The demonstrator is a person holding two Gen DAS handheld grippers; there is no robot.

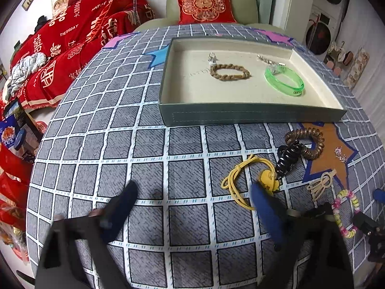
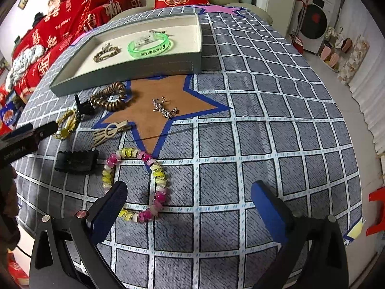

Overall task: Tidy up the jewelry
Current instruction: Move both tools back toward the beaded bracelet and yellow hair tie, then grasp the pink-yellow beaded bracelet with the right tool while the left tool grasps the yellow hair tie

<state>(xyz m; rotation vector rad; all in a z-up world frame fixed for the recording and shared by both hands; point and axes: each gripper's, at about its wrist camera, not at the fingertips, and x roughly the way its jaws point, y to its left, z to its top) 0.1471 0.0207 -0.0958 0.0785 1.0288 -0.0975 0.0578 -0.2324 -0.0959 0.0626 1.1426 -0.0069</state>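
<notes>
A grey-green tray (image 1: 252, 116) (image 2: 125, 72) with a cream lining holds a brown chain bracelet (image 1: 229, 72) (image 2: 105, 53), a green bangle (image 1: 284, 80) (image 2: 150, 44) and small silver pieces. Loose on the checked cloth lie a yellow cord hair tie (image 1: 243, 180) (image 2: 66, 122), a black claw clip (image 1: 287, 156), a brown spiral hair tie (image 1: 305, 144) (image 2: 110, 96), a silver brooch (image 2: 164, 108), a beige hair clip (image 1: 321, 184) (image 2: 108, 132), a black clip (image 2: 77, 161) and a pink-yellow bead bracelet (image 2: 142, 180) (image 1: 346, 212). My left gripper (image 1: 192, 197) is open beside the yellow tie. My right gripper (image 2: 189, 197) is open over the bead bracelet.
The cloth carries coloured star patches, an orange one (image 2: 158, 96) under the loose items. A sofa with red covers (image 1: 72, 36) and a chair with a red cushion (image 1: 204, 4) stand behind the table. The table edge drops off at the right (image 2: 356, 144).
</notes>
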